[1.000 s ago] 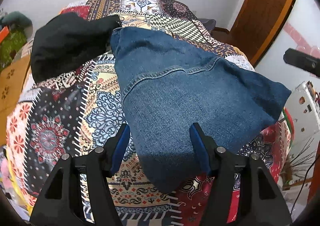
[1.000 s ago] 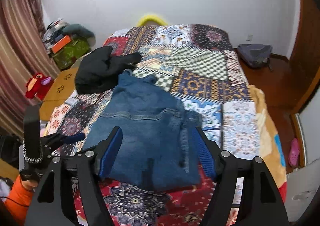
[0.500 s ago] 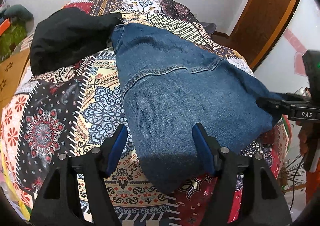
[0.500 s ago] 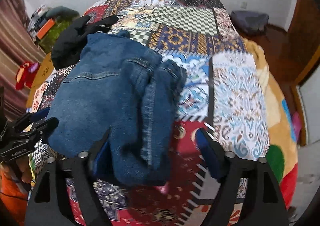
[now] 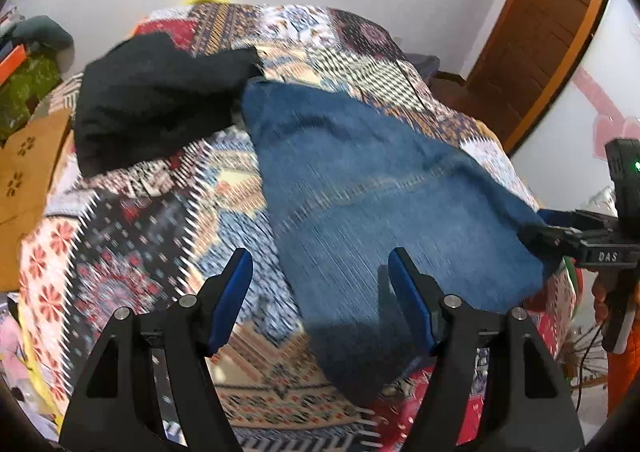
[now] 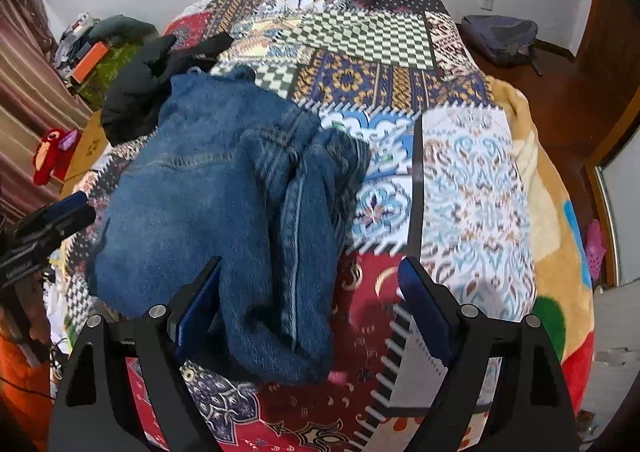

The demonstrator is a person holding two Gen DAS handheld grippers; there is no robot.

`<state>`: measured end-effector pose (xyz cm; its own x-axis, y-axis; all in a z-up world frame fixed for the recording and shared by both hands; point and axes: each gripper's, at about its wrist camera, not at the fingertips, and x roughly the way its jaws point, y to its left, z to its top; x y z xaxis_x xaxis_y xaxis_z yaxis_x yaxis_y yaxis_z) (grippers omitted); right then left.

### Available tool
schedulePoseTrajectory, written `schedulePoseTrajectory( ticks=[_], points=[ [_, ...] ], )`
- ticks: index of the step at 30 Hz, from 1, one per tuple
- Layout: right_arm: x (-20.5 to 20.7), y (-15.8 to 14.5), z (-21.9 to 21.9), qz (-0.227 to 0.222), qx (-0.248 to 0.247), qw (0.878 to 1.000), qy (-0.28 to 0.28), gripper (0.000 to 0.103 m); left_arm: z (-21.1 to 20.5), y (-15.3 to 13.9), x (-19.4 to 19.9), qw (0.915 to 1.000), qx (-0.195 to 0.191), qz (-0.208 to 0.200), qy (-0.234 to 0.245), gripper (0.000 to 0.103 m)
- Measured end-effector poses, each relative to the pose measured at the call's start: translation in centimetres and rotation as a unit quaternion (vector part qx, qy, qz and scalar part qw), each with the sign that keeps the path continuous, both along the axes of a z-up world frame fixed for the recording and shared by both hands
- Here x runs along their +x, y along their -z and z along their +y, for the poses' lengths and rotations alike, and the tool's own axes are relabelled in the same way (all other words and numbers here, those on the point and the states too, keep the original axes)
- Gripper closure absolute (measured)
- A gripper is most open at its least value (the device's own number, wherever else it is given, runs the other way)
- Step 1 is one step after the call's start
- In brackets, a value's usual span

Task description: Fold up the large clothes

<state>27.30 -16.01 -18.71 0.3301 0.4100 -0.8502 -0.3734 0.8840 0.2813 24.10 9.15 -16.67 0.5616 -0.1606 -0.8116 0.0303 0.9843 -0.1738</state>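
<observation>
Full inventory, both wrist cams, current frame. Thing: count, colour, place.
denim garment: 1, blue, near end of bed, partly folded
black garment: 1, black, bed's left side, touching the denim's far end
patchwork bedspread: 1, multicolour, covering bed
backpack: 1, dark blue-grey, on floor right of bed
plush toy: 1, red, left of bed
door: 1, brown wood, far right
left gripper: 1, black with blue pads, open above the denim's near edge
right gripper: 1, black with blue pads, open over the denim's near-right corner

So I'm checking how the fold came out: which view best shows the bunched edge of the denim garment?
The right wrist view: the denim garment shows its rolled, bunched edge sharply. The left wrist view shows only its flat blurred back.
</observation>
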Motion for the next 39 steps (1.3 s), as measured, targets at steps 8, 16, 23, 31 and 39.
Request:
schedulePoseTrajectory(
  ticks=[8, 16, 23, 31, 39],
  points=[
    [3.7, -0.5, 0.8, 0.033, 0.049, 0.998, -0.008, 0.02, 2.1, 0.3, 3.1, 0.9996, -0.017, 0.014, -0.018, 0.034],
    [6.2, 3.0, 2.6, 0.112, 0.07, 0.991, -0.033, 0.02, 2.6, 3.9, 5.8, 0.9894, -0.12, 0.082, -0.007, 0.034],
    [8.0, 6.2, 1.7, 0.187, 0.102, 0.976, -0.051, 0.019, 3.8, 7.1, 7.7, 0.9643, -0.225, 0.139, -0.003, 0.026],
    [10.1, 7.7, 2.5, 0.212, 0.139, 0.967, -0.039, 0.015, 3.6, 10.6, 10.0, 0.9378, -0.294, 0.185, 0.003, 0.017],
    [10.7, 8.0, 4.1, 0.227, 0.123, 0.964, -0.055, 0.025, 2.0, 10.4, 10.4, 0.939, -0.284, 0.194, 0.008, 0.012]
  ],
)
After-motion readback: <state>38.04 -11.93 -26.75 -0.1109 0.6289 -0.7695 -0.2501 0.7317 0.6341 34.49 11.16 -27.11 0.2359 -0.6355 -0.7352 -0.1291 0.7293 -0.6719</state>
